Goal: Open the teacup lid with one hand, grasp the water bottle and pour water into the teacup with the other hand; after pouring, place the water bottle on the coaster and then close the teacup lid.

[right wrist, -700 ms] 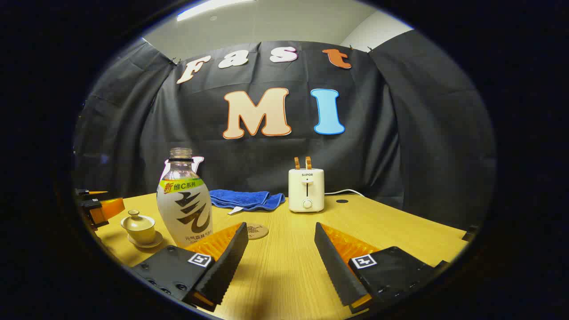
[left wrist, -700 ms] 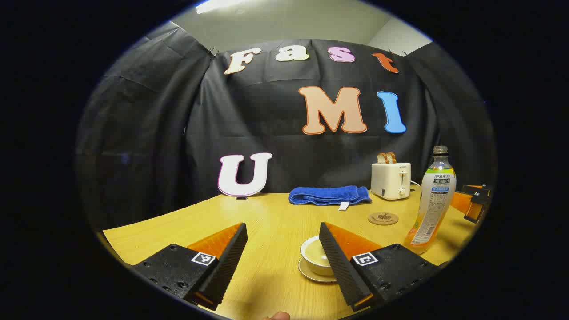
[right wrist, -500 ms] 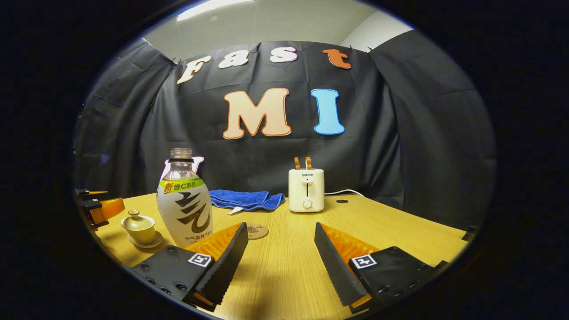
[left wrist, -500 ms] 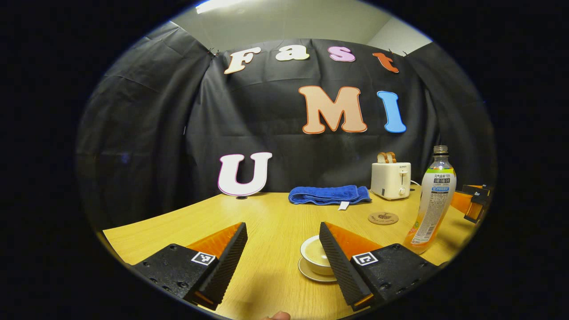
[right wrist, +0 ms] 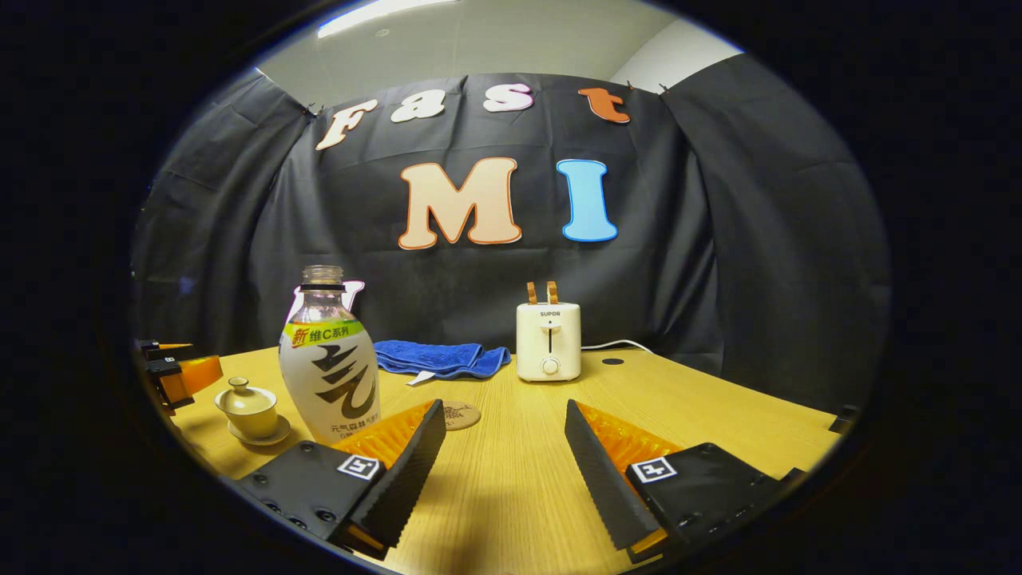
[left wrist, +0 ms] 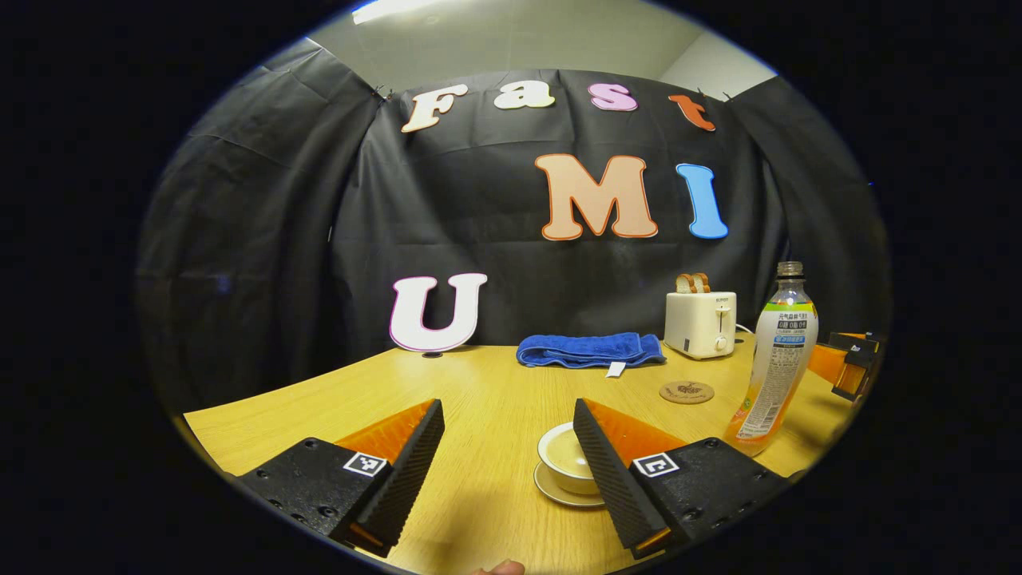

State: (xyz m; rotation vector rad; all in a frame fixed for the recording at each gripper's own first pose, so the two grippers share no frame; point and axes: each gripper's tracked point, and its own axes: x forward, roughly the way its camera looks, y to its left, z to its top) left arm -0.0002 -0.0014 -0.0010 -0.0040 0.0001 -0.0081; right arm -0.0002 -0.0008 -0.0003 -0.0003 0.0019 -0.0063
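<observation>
A small cream teacup [left wrist: 564, 461] with its lid on stands on a saucer, partly behind the right finger of my left gripper [left wrist: 509, 415], which is open and holds nothing. In the right gripper view the same lidded teacup [right wrist: 247, 406] sits at the left, with the left gripper [right wrist: 172, 371] just beyond it. An uncapped water bottle [right wrist: 329, 369] with a white label stands upright left of my open right gripper [right wrist: 505, 415]. The bottle [left wrist: 773, 363] rises at the right in the left gripper view. A round cork coaster [left wrist: 687, 392] lies flat behind the teacup; this coaster [right wrist: 461, 415] peeks past my left finger.
At the back of the yellow wooden table [right wrist: 511, 479], a folded blue towel [left wrist: 589, 350] and a cream toaster [right wrist: 548, 341] holding toast stand against the black cloth wall. The toaster's cable runs off to the right. The other gripper [left wrist: 846, 363] shows beyond the bottle.
Both views have drifted very slightly; the bottle and toaster sit a touch further left. Nothing was taken hold of or let go.
</observation>
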